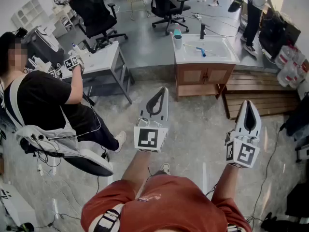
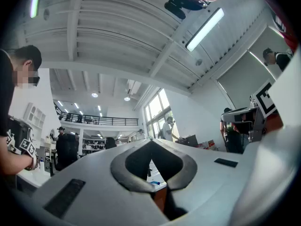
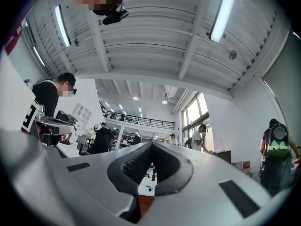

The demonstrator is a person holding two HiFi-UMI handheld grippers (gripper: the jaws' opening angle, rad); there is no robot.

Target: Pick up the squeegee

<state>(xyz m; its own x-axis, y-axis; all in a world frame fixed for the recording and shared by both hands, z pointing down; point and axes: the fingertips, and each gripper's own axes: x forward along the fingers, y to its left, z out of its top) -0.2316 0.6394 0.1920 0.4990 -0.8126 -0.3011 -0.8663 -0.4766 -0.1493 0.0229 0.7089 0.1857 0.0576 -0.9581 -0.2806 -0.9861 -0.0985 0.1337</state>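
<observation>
The squeegee (image 1: 200, 51), blue and slim, lies in the white basin of the sink unit (image 1: 212, 57) ahead of me across the floor. Through the hole in the jaws it shows as a small blue spot in the left gripper view (image 2: 155, 183) and in the right gripper view (image 3: 148, 189). My left gripper (image 1: 164, 89) is held up over the floor, well short of the sink, with its jaws shut and nothing in them (image 2: 151, 142). My right gripper (image 1: 250, 102) is level with it on the right, also shut and empty (image 3: 151, 145).
A black faucet (image 1: 203, 31) and a cup (image 1: 177, 37) stand on the sink top. A seated person (image 1: 43, 100) and a grey desk (image 1: 99, 62) are at the left. Wooden pallets (image 1: 260, 95) lie right of the sink cabinet. Office chairs (image 1: 166, 6) stand behind.
</observation>
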